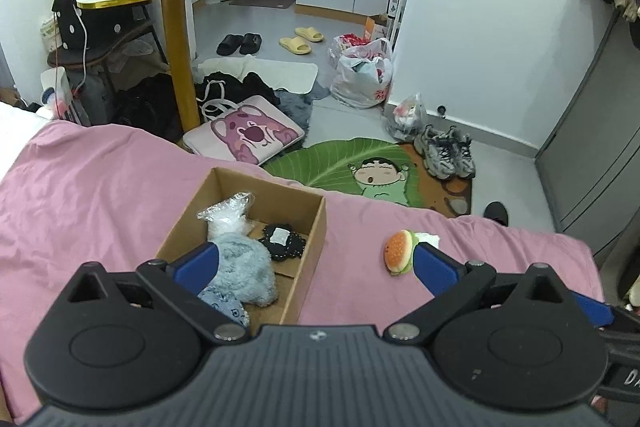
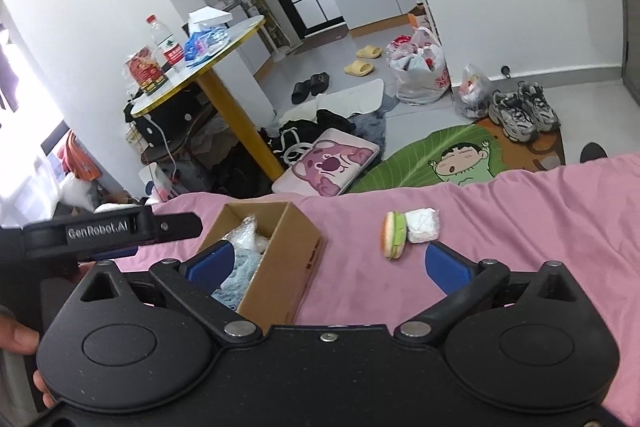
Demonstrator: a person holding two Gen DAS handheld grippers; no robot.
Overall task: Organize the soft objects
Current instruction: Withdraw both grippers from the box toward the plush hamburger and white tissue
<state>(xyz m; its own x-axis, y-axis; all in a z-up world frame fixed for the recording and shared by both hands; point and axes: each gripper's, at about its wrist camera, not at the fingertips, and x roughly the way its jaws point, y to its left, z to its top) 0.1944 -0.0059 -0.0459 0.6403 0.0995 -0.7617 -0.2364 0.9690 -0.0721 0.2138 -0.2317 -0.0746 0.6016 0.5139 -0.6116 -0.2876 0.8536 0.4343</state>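
Soft things already fill the cardboard box (image 1: 308, 227) on the pink bed sheet (image 1: 100, 187): a fluffy blue plush (image 1: 244, 263), a clear crinkly bag (image 1: 228, 217) and a black beaded pouch (image 1: 282, 241). Well apart to the box's right, a burger toy (image 2: 393, 235) lies on the sheet, touching a white wrapped bundle (image 2: 422, 225). The left gripper (image 1: 316, 259) hovers over the box edge, jaws spread wide and holding nothing. The right gripper (image 2: 328, 261) likewise has its jaws wide and empty, near the burger.
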